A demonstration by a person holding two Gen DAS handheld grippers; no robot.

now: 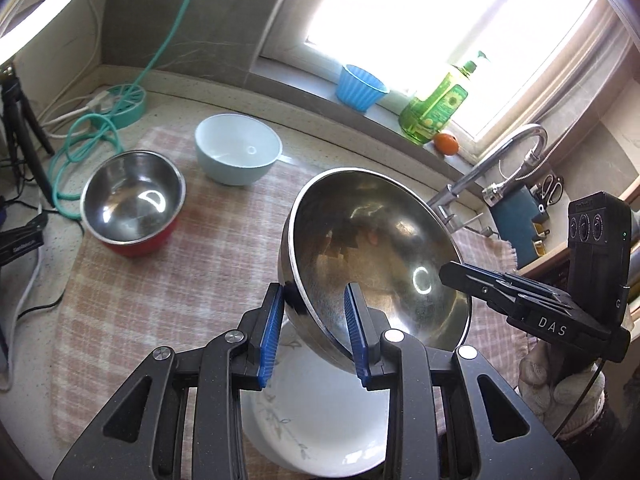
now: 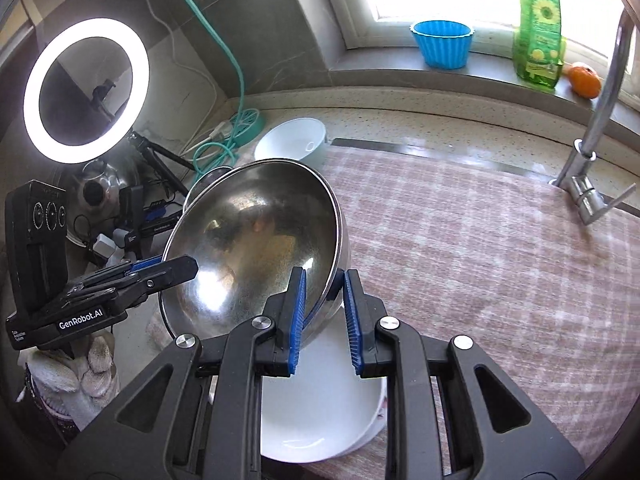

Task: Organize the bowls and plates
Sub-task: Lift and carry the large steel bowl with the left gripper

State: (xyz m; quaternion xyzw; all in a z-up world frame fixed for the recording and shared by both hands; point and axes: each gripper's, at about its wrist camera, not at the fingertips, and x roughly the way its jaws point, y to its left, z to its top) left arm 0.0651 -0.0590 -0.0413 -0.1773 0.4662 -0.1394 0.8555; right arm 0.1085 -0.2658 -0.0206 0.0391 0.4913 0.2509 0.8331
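We carry the steel bowl point(image 1: 372, 248) — both jaws clamped on opposite rims (tilted) — next, lower it into the red bowl point(image 1: 134, 206).

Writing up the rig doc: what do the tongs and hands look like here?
Both tongs, left and right, are black linkage frames with silver pivot bolts and ribbed blue pads. White lettering reads "GenRobot.AI" on the left and "DAS" on the right. Each carries a black module with three round dials. Both hands wear pale knit gloves.
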